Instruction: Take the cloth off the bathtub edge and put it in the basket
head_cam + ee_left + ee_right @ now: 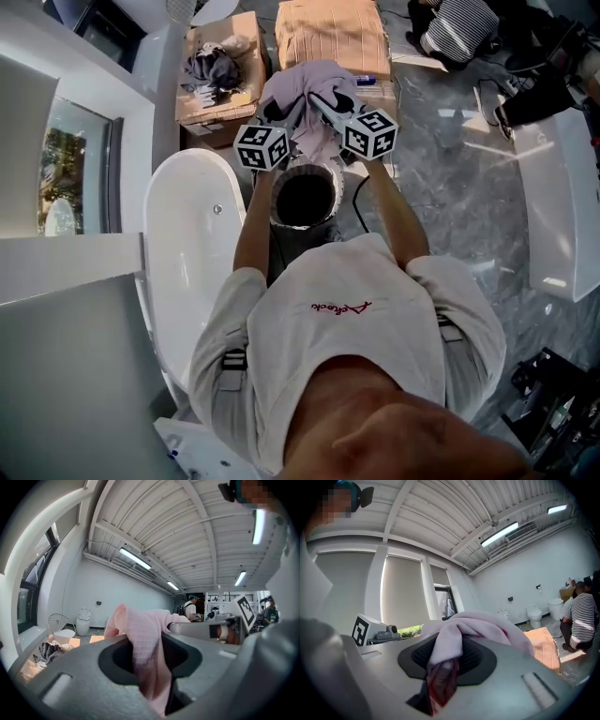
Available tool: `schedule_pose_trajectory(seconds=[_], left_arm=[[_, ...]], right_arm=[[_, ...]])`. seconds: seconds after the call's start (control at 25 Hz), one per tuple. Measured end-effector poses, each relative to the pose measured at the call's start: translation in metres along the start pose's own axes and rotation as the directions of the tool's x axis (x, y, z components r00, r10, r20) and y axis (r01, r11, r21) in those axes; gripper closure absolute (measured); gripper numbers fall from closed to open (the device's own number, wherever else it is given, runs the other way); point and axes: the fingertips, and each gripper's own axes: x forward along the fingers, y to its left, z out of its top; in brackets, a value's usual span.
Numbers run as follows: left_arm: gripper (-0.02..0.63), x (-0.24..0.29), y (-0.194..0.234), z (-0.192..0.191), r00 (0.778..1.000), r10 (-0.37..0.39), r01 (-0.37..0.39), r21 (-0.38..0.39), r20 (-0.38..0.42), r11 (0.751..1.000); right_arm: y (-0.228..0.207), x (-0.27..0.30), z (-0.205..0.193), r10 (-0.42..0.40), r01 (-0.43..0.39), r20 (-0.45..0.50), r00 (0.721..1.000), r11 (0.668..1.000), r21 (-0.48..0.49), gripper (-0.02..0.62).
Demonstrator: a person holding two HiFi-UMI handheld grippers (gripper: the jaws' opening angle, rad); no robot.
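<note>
Hanging at 12 o'clock of the basket (pixel 328 178), the cloth (pixel 302 89) is pinched by the left claw (pixel 150 660) and right claw (pixel 443 665); it should be centred over the opening and lowered before both grips are eased.

We reach both arms forward, left arm (pixel 251 230) and right arm (pixel 394 211) nearly parallel. Our left gripper (pixel 278 112) and right gripper (pixel 325 99) sit close together, pointing about level, with each pair of jaws pinched on a fold of the cloth (pixel 302 82).
</note>
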Motion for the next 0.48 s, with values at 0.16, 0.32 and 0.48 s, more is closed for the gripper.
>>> schedule_pose_trajectory(seconds=[0.16, 0.32, 0.48], left_arm=[[0.477, 0.021, 0.013, 0.003, 1.0, 0.024, -0.024, 0.004, -0.003, 1.0], [0.477, 0.035, 0.027, 0.002, 0.998, 0.058, -0.058, -0.001, -0.012, 0.998], [0.477, 0.035, 0.042, -0.003, 0.996, 0.084, -0.085, -0.014, -0.022, 0.996]], right_arm=[[-0.021, 0.014, 0.005, 0.025, -0.025, -0.002, 1.0, 1.0, 0.007, 0.492], [-0.037, 0.028, 0.005, 0.053, -0.052, -0.011, 0.999, 0.998, 0.02, 0.492], [-0.038, 0.043, -0.002, 0.079, -0.078, -0.022, 0.997, 0.996, 0.034, 0.493]])
